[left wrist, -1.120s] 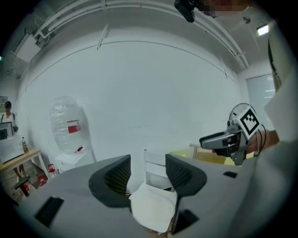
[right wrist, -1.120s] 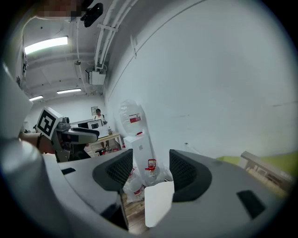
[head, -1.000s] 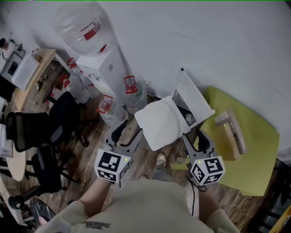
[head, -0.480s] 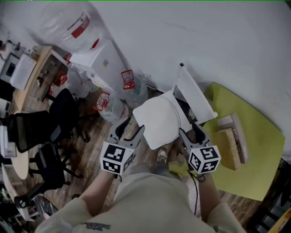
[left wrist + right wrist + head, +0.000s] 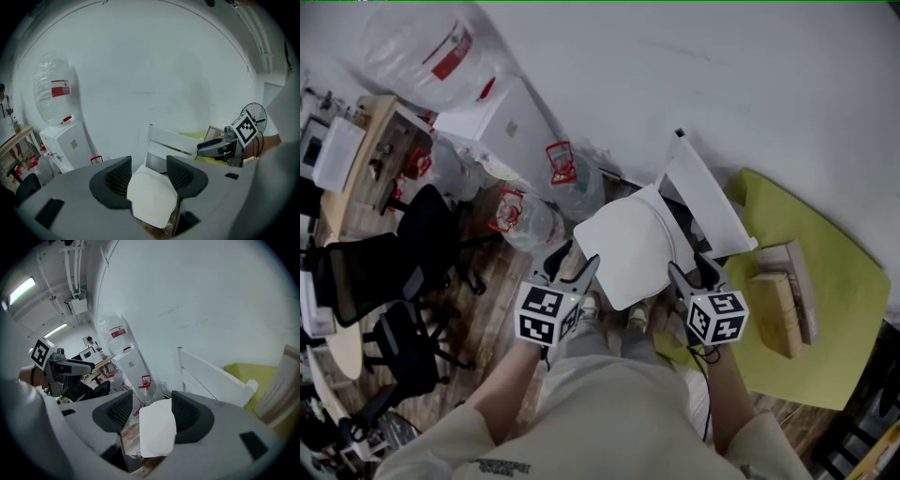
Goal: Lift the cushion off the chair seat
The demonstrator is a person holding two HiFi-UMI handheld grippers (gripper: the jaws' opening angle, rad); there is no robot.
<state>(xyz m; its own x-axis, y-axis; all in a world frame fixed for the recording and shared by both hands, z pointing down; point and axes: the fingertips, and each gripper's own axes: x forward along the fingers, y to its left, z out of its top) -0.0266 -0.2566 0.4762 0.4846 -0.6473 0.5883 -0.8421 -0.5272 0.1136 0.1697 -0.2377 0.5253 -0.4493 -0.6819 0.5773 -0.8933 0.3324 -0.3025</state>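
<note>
A white cushion (image 5: 623,246) lies on the seat of a white chair with a slatted back (image 5: 705,197), against the wall. My left gripper (image 5: 570,267) is open at the cushion's near left edge. At its near right edge my right gripper (image 5: 692,272) is also open. Neither touches the cushion. In the left gripper view the cushion (image 5: 152,194) shows beyond the gap of the left gripper (image 5: 149,176), with the chair back (image 5: 173,143) behind. The right gripper view frames the cushion (image 5: 157,432) between the open jaws of the right gripper (image 5: 152,411).
A white water dispenser (image 5: 502,117) with a big bottle (image 5: 422,47) stands left of the chair. Water bottles (image 5: 567,178) sit on the floor beside it. A yellow-green table (image 5: 825,356) with wooden boxes (image 5: 778,300) is on the right. Black office chairs (image 5: 384,272) are at the far left.
Both grippers have come down and forward toward the chair and now flank the cushion's near edge. The cushion has not moved.
</note>
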